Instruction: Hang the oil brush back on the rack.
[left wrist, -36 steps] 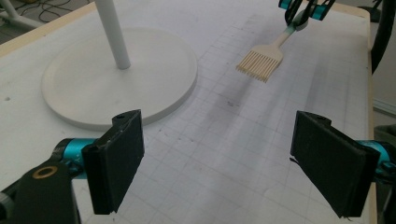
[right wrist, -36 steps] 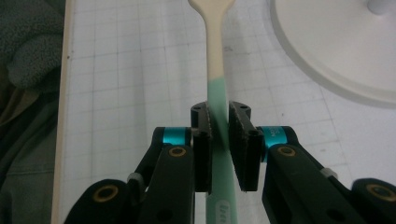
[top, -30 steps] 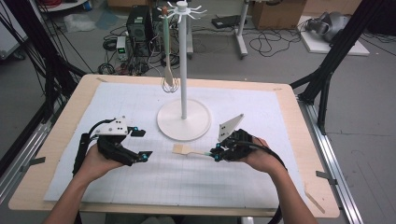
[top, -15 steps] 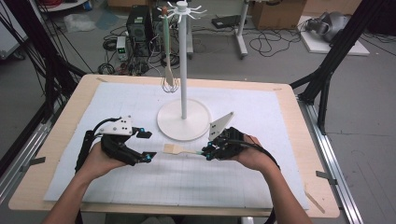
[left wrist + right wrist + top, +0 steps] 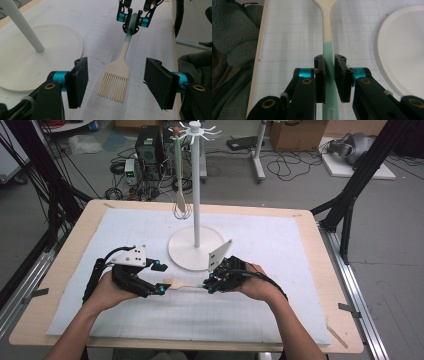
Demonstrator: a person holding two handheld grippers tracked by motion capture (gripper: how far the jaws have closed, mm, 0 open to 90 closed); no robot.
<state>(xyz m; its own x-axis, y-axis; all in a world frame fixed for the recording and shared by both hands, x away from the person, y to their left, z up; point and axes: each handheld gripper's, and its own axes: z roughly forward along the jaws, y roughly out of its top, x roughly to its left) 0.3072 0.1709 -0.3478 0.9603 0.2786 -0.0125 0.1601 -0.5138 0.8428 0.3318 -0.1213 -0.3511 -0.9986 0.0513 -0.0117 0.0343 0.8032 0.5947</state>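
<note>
Nearest the person, both hands sit just in front of the white stand base (image 5: 195,251), which makes a handy reference. The right hand-held gripper (image 5: 206,286) is clamped tight on the green handle end of the basting brush (image 5: 184,284), a little in front of the base and to its right; in the right gripper view its pads (image 5: 321,80) squeeze the handle from both sides. The brush runs level from there toward the left, cream bristle head leading, just in front of the base's near rim. The left hand-held gripper (image 5: 159,278) is in front of the base on its left side, jaws partly open and just been closing in, with the bristle head sitting between them but the pads (image 5: 79,82) not touching it yet. Behind all that, the stand's pole rises from the base, and a whisk (image 5: 180,190) hangs from the hooks at its top, left of the pole. Everything rests on the white mat (image 5: 280,260) covering the counter (image 5: 320,270).
</note>
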